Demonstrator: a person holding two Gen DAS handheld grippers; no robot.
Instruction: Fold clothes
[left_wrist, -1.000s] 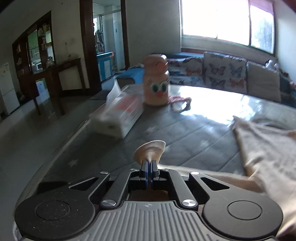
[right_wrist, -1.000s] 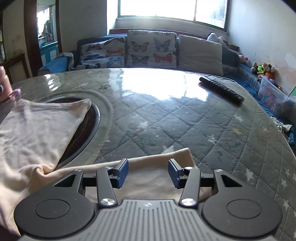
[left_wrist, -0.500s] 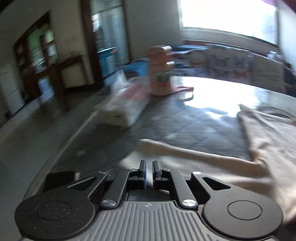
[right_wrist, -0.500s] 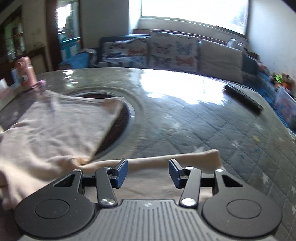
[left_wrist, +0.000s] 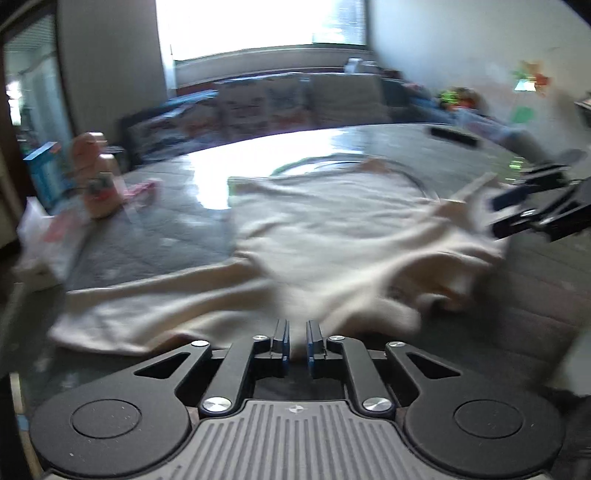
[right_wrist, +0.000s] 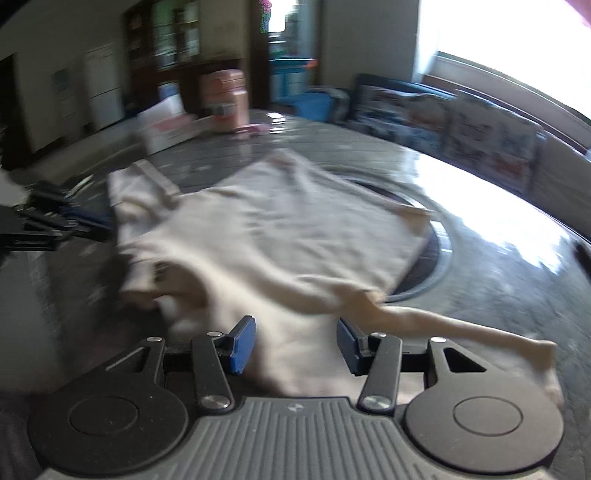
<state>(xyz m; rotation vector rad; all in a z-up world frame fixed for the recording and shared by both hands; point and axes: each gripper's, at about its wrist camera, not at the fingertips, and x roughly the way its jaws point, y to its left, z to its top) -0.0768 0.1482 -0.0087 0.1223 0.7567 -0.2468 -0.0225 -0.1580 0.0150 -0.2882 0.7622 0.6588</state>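
A cream garment (left_wrist: 325, 240) lies spread and rumpled on the round quilted table (left_wrist: 155, 251); it also shows in the right wrist view (right_wrist: 280, 236). My left gripper (left_wrist: 296, 341) has its jaws slightly apart at the garment's near edge, holding nothing. It also appears at the left of the right wrist view (right_wrist: 74, 221). My right gripper (right_wrist: 293, 345) is open over a fold of the garment near its sleeve (right_wrist: 443, 325). It also appears at the right of the left wrist view (left_wrist: 517, 206). Both views are motion-blurred.
A pink bottle (left_wrist: 96, 177) and a tissue pack (left_wrist: 48, 240) stand at the table's left side. A dark remote (left_wrist: 452, 137) lies far right. A round inset (right_wrist: 424, 273) sits in the table's middle. A sofa with cushions (left_wrist: 280, 103) stands behind.
My left gripper has let go of the cloth tip it pinched and opened slightly. Both grippers have swung to face inward over the garment. The right stays open.
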